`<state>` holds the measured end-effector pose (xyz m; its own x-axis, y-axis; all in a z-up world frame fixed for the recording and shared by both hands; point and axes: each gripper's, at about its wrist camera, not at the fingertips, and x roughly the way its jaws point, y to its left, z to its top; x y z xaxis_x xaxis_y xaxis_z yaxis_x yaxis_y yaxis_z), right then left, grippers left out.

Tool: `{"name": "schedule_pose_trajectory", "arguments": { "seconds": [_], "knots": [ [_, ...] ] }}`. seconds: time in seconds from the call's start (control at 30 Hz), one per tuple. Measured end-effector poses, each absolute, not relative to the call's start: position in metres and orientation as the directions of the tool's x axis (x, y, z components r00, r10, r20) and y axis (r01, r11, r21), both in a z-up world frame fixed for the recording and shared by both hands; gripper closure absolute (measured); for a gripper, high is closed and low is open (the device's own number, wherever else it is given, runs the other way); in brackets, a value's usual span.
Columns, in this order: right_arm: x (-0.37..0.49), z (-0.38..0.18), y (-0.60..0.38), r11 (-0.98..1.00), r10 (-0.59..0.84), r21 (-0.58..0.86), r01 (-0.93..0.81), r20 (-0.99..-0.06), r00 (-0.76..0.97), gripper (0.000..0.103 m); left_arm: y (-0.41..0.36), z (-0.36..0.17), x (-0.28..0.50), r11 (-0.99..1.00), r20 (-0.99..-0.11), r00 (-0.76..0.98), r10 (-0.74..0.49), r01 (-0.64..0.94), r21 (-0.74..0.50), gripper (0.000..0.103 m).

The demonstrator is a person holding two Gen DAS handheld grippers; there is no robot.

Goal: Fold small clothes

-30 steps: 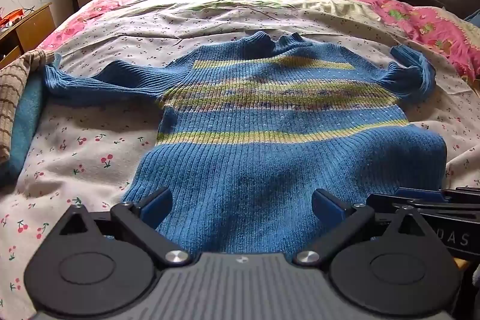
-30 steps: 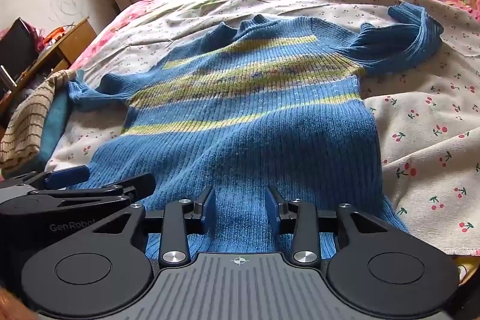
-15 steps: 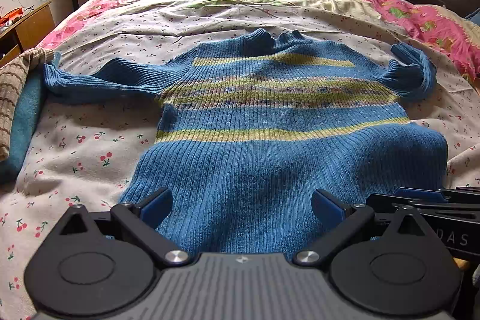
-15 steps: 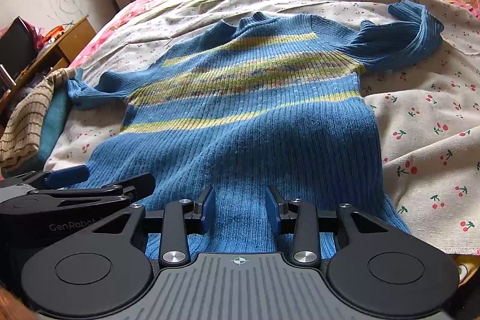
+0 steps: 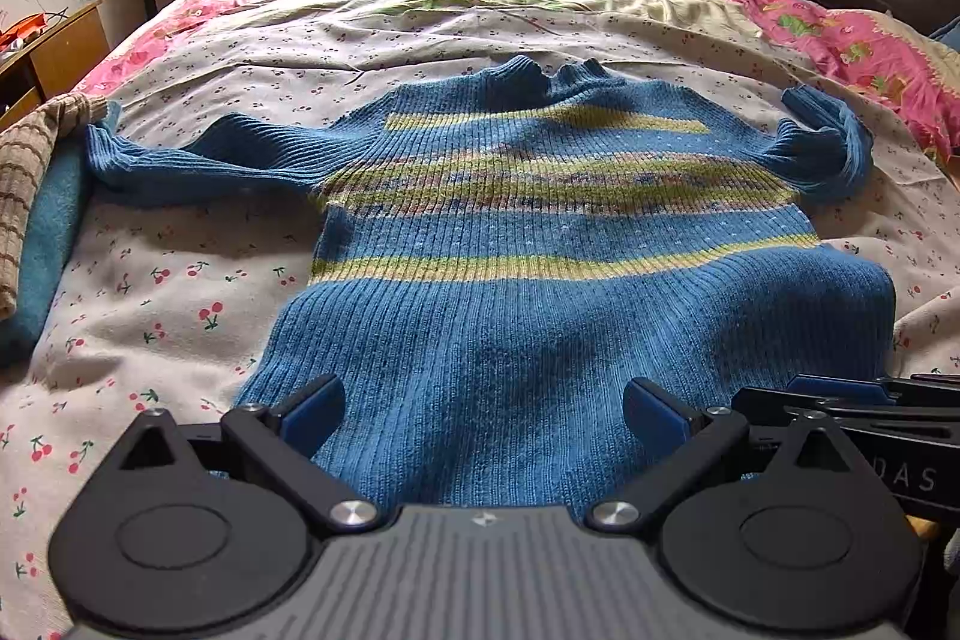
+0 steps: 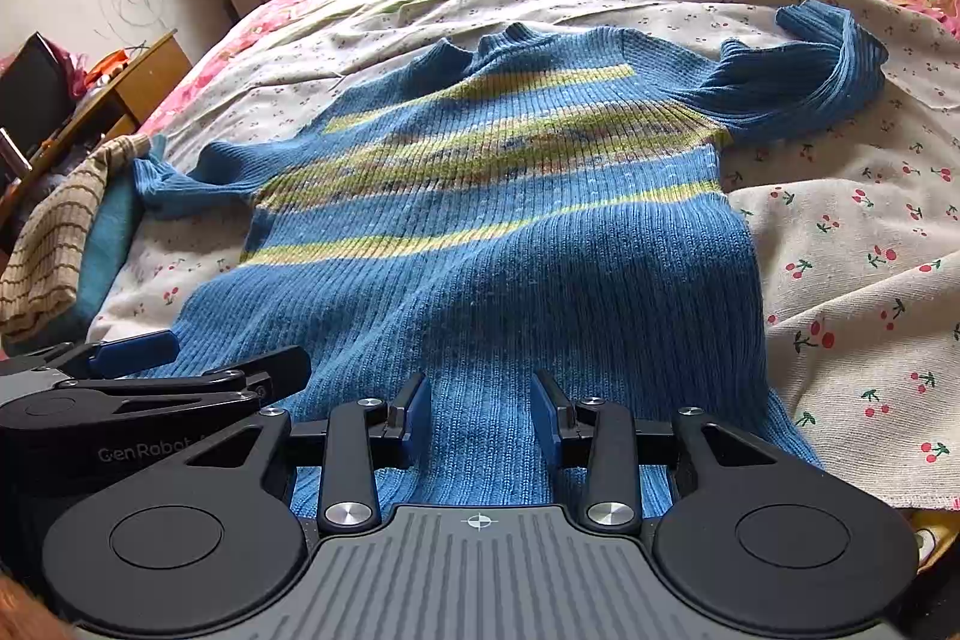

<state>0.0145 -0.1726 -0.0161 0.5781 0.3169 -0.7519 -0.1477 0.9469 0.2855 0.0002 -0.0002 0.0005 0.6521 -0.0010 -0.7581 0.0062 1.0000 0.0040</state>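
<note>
Sweater (image 5: 540, 280) spread flat on the bed (image 5: 180, 316).
Both grippers, left (image 5: 483, 409) and right (image 6: 480, 415), hover over its hem, jaws apart, gripping nothing.

I count one blue striped sweater (image 5: 540, 280) spread before me, with two sleeves. One folded brown-striped cloth (image 5: 24, 196) lies far left on one teal towel (image 5: 48, 244). I have two grippers, my left (image 5: 483, 409) and my right (image 6: 480, 415)
</note>
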Motion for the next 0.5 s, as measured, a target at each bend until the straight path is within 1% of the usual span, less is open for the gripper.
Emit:
{"name": "schedule_pose_trajectory", "arguments": {
  "seconds": [0.5],
  "knots": [
    [0.0144,-0.016,-0.1728,0.947,0.316,0.285,-0.148,-0.753,0.577,0.067,-0.0003,-0.0052,0.0007,1.0,-0.759,0.651,-0.004,0.007,0.001,0.0]
  ]
}}
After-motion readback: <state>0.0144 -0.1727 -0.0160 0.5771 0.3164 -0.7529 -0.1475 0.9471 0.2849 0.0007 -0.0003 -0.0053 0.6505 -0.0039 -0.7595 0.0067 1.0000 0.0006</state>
